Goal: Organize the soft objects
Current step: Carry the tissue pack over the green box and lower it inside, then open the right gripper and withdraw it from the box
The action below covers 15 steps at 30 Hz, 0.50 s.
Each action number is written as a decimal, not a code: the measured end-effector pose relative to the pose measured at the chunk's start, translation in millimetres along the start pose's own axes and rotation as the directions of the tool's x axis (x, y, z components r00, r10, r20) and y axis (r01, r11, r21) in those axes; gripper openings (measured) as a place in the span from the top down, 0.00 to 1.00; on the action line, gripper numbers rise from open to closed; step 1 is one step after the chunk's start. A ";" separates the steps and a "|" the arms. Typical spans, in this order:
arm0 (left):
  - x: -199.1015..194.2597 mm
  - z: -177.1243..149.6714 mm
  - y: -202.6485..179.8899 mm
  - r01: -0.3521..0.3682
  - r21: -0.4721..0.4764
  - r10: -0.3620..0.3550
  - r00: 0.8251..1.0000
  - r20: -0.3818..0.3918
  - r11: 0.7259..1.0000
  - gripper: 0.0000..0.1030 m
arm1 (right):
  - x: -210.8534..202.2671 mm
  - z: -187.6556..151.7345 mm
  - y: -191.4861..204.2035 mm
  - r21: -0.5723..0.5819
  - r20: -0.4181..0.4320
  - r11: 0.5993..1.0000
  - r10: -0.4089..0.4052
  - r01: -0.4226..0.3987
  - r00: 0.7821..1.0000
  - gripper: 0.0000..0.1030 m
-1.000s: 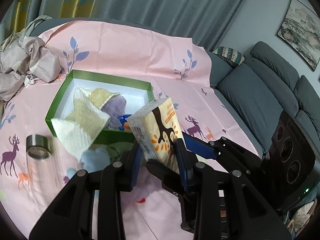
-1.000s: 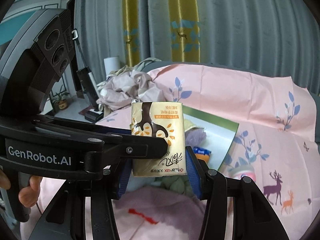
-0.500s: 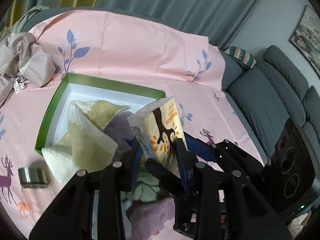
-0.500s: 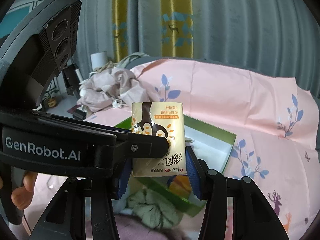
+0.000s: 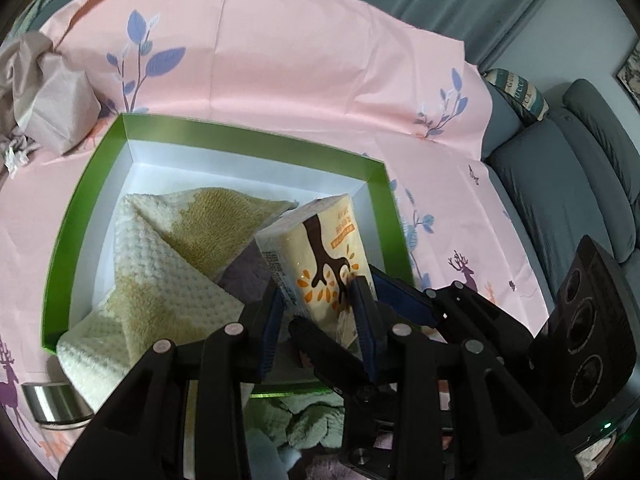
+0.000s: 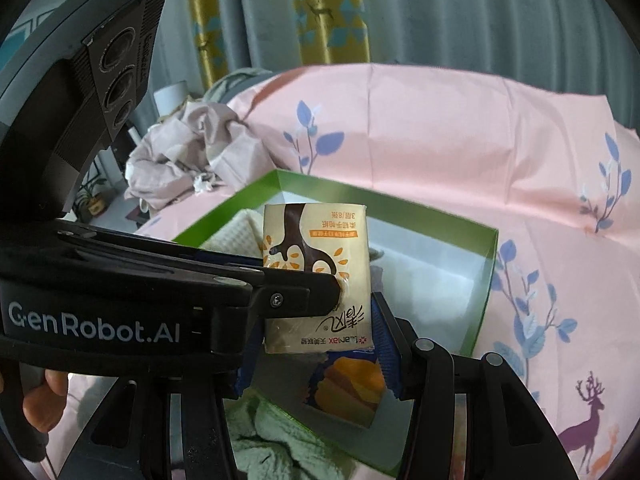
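A cream tissue pack [image 5: 316,248] with a brown tree print is held upright over the near right part of the green box [image 5: 248,132]. My left gripper [image 5: 320,314] is shut on its lower end. My right gripper [image 6: 316,344] grips the same tissue pack [image 6: 316,264] across its width, with the left gripper's finger [image 6: 296,296] crossing in front. The box [image 6: 384,200] has a white inside and holds a cream-and-yellow towel [image 5: 168,264], a purple cloth [image 5: 244,268] and an orange-and-blue packet [image 6: 348,384].
A green cloth [image 5: 308,416] lies on the pink deer-print sheet in front of the box. A metal-lidded jar [image 5: 52,400] sits at the near left. Crumpled beige fabric [image 5: 48,96] is heaped at the far left. A grey sofa [image 5: 560,184] stands to the right.
Both grippers have carried the tissue pack forward and down, from in front of the box to over its near right part. The box now looks larger and closer.
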<state>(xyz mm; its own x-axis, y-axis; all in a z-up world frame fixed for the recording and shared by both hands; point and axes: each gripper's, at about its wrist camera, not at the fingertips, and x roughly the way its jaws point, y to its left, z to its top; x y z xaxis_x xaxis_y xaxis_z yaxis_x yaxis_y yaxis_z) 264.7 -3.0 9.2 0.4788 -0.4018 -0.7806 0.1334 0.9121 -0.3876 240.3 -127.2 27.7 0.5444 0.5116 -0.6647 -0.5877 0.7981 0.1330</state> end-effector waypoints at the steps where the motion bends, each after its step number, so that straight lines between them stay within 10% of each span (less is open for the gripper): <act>1: 2.5 0.6 1.5 0.001 -0.006 -0.001 1.000 -0.004 1.000 0.68 | 3.1 -0.2 -1.2 0.003 -0.006 1.000 0.000 0.000 1.000 0.49; 15: 27.5 0.8 11.8 -0.015 -0.056 0.012 0.999 -0.050 0.998 0.66 | 31.0 -3.0 -7.1 0.002 -0.099 0.999 -0.036 0.037 0.994 0.49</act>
<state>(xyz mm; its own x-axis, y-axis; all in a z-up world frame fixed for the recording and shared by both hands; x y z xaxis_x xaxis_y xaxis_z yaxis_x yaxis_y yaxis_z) 280.1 -3.2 -16.5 0.4360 -0.3942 -0.8090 0.0770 0.9120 -0.4029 259.6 -118.0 4.0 0.5032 0.4481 -0.7390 -0.5659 0.8171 0.1101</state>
